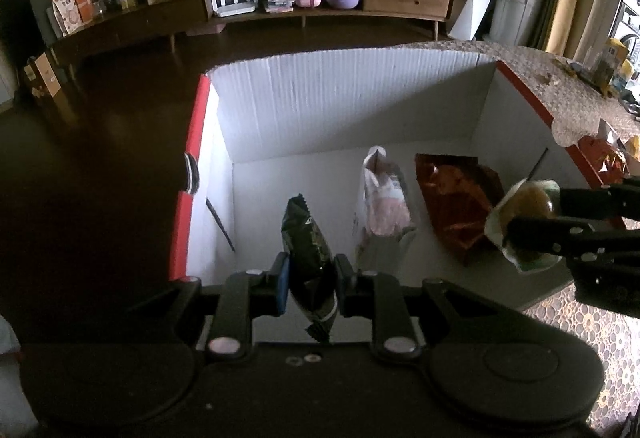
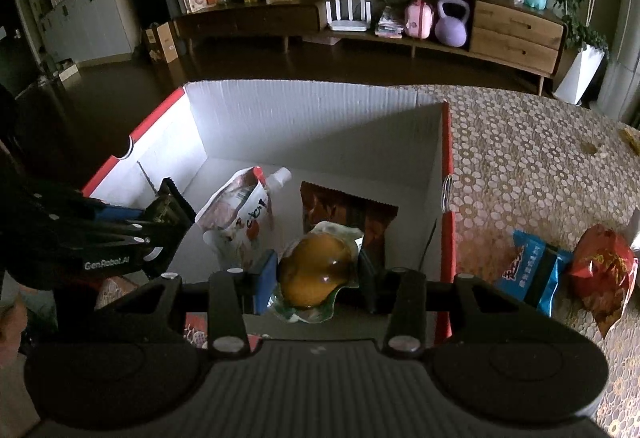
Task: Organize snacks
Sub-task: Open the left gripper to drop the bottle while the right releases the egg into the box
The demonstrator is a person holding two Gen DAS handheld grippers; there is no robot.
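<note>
both tools are over the open box (image 1: 348,105), each carrying a snack. step in hand: lowering two items into the box.

left tool (image 1: 310,284): pinching a dark packet (image 1: 306,238) near its lower end. the packet stands upright between the pads, above the near-left part of the box floor. contact with the floor cannot be told.

right tool (image 2: 318,276): pinching a clear-wrapped orange-brown snack (image 2: 316,270) across its width. it hangs over the near-right part of the box, above the red-brown bag (image 2: 344,213). in the left wrist view the same tool enters from the right edge with the snack in its grip.

already in the box: a white pouch (image 2: 240,209) with a spout, leaning at the middle, and the red-brown bag lying flat to its right.

outside, on the patterned desk (image 2: 520,157) right of the box: a blue packet (image 2: 528,270) and a red packet (image 2: 604,270), not yet stowed.

judgement: task partly done. next move calls for setting each item down in a free spot, then spreading the pads and lifting clear without dragging the wrappers. the dark packet is likely to topple when let go. the two packets on the desk remain for the following trips.
</note>
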